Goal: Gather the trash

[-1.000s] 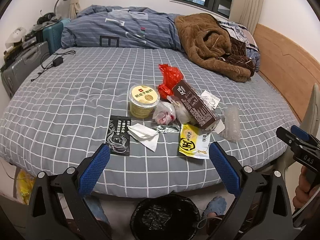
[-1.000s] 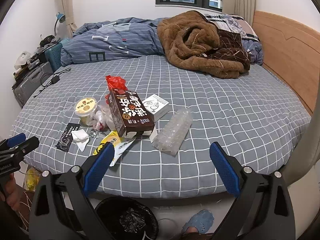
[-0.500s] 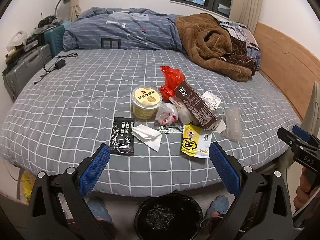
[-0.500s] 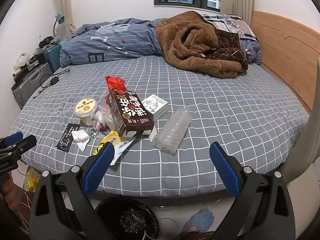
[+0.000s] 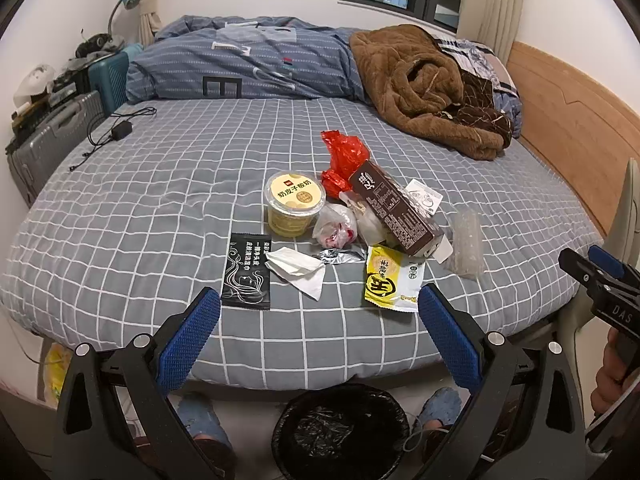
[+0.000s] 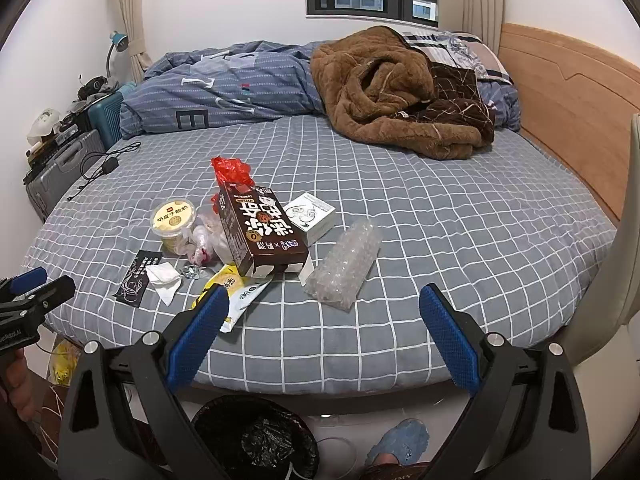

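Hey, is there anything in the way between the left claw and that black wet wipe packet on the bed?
Nothing visible. The left claw hangs open at the bed's near edge, and the black wipe packet lies flat just ahead of its left finger, with only bare grid bedsheet between. The white tissue lies beside the packet.
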`<state>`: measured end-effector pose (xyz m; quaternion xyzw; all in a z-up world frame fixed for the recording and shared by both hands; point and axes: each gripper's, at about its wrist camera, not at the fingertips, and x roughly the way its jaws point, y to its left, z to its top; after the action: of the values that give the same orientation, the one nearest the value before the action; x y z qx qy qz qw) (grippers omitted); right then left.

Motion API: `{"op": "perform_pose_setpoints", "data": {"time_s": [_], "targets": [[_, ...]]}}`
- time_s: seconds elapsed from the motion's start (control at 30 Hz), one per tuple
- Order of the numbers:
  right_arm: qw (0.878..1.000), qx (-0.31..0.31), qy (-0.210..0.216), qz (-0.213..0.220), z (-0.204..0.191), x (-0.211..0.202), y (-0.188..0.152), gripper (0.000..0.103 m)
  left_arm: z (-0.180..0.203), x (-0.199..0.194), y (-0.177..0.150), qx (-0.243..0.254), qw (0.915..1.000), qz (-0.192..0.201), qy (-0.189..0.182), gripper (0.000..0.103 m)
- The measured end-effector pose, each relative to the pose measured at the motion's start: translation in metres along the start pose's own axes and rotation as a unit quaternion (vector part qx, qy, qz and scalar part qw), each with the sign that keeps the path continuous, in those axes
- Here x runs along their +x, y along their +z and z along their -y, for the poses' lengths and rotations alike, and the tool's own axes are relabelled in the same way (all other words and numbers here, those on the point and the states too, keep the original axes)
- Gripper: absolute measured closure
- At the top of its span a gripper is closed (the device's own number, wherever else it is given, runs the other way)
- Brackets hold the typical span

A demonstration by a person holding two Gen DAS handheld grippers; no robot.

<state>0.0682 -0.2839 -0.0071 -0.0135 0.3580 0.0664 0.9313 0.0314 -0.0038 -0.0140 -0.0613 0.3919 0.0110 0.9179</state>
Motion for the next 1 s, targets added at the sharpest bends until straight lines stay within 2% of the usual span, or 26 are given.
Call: {"op": "perform_pose_setpoints", "data": {"time_s": [0.53, 1.0], "targets": [[1.000, -0.017, 0.009, -0.006, -0.013, 0.012, 0.009, 0.011, -0.016, 0.014, -0.002, -0.005, 0.9998, -0.019, 0.008, 0.006], [0.998, -0.047, 0.025, -0.036, -0.046, 0.077, 0.027, 0.011, -0.054, 0.075, 0.006, -0.017, 0.9978, -0.059, 0.026, 0.006]]}}
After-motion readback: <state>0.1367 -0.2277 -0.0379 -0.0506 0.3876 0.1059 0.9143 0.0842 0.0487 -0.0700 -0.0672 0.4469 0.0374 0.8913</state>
